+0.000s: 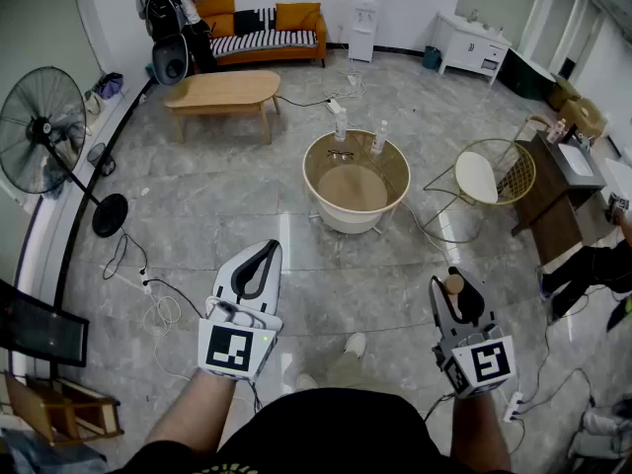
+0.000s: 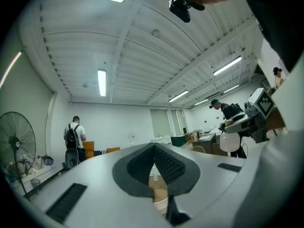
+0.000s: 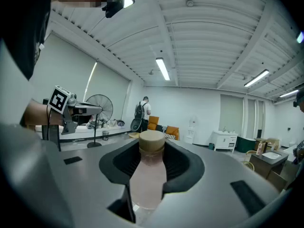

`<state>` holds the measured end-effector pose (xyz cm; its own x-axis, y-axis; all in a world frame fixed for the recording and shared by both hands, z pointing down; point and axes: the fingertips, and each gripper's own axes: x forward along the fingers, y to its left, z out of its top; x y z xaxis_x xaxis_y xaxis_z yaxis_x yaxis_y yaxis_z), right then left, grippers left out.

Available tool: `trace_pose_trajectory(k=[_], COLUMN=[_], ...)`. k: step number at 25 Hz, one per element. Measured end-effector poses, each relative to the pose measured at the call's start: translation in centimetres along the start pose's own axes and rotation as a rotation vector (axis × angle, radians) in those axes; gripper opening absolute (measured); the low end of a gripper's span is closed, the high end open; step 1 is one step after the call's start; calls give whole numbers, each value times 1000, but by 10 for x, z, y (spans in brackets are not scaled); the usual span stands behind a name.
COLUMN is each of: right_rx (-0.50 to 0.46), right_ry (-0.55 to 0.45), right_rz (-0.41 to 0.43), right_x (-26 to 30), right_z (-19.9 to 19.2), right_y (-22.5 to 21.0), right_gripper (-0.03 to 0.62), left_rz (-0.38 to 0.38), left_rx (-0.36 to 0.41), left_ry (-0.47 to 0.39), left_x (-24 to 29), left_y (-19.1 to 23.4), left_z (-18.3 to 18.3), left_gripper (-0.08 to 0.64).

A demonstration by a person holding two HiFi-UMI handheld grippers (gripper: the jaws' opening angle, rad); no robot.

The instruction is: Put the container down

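Observation:
My right gripper (image 1: 456, 299) is shut on a clear bottle (image 3: 148, 179) with a tan cap (image 3: 151, 140). The bottle stands upright between the dark pads, and its cap (image 1: 453, 284) shows above the jaws in the head view. I hold it in the air over the grey floor, near my right side. My left gripper (image 1: 259, 265) is shut with nothing between its pads (image 2: 137, 167), and it also hangs over the floor. Ahead stands a round white table (image 1: 346, 220) with a sunken tan top. Two bottles (image 1: 341, 126) stand at its far rim.
A standing fan (image 1: 39, 131) is at the left and a wooden coffee table (image 1: 225, 92) at the back left. A wire chair (image 1: 489, 176) and a dark desk (image 1: 553, 191) stand to the right. Cables (image 1: 158, 309) lie on the floor. A person with a backpack (image 1: 173, 13) stands by the orange sofa (image 1: 262, 28).

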<state>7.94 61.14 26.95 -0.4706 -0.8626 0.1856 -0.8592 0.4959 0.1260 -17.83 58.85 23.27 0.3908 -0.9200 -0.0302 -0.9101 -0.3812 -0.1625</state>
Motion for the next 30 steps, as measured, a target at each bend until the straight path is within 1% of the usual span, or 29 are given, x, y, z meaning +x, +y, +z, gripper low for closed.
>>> trace_pose_trajectory(k=[6,12,16,20,22,24,27,30], right_rx=[2,2,2,0,2,4,7,7], right_ry=[-9,-14,-29,-47,-33,-17,-38,-37], right_rz=[13,44,57,53,60,68,56,57], right_x=[26,49,61,72,75,78,84,87], right_z=[6,0,4,9,7,4,9,7], right_y=[-11,-26,-32,-41,-46,-51,-60,-67], right_gripper=[147,147,147,147,147,147,147,147], left_rz=[4,36,39,50,57,53,46,68], left_rx=[6,10,13,-8,-23,-21,-16,-28], left_ry=[2,13,16,12,7,4,-2,-5], left_x=[23,40,51,61,66,72,82,90], left_y=[5,12,13,13,15,14,12,13], left_z=[-3,-12,-16,-18,-17,-15,-14,-17], left_gripper=[15,15,15,15,15,15,15,15])
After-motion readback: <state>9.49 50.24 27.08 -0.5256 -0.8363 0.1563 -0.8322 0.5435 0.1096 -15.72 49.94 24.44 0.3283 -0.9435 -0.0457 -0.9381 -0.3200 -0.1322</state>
